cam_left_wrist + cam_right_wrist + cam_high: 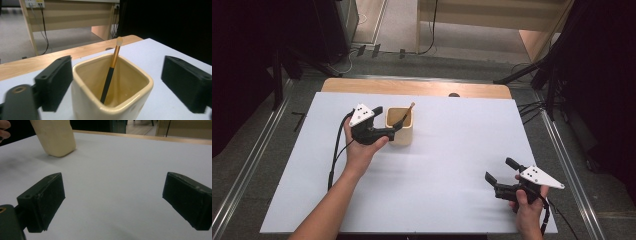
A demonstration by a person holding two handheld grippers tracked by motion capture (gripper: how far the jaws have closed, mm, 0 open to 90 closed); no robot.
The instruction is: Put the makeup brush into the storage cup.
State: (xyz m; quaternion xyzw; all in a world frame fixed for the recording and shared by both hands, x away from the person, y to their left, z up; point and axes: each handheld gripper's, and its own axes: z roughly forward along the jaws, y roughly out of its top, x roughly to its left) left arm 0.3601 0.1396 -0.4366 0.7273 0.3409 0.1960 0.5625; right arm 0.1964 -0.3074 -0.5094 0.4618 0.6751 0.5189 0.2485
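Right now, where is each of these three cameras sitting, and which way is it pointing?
High view: fixed above the person's side, looking forward and down on the white table; both forearms, the left gripper and right gripper show.
Left gripper view: rides on the left gripper, looking over the cream cup with a brush leaning inside; its black jaws stand wide on either side.
Right gripper view: rides on the right gripper, low over the table, its jaws open on nothing.
All three views share the cup.

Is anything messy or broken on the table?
Nothing stands out. The cream cup stands upright and whole on the white table, and the brush just leans inside it, tip up. No spills.
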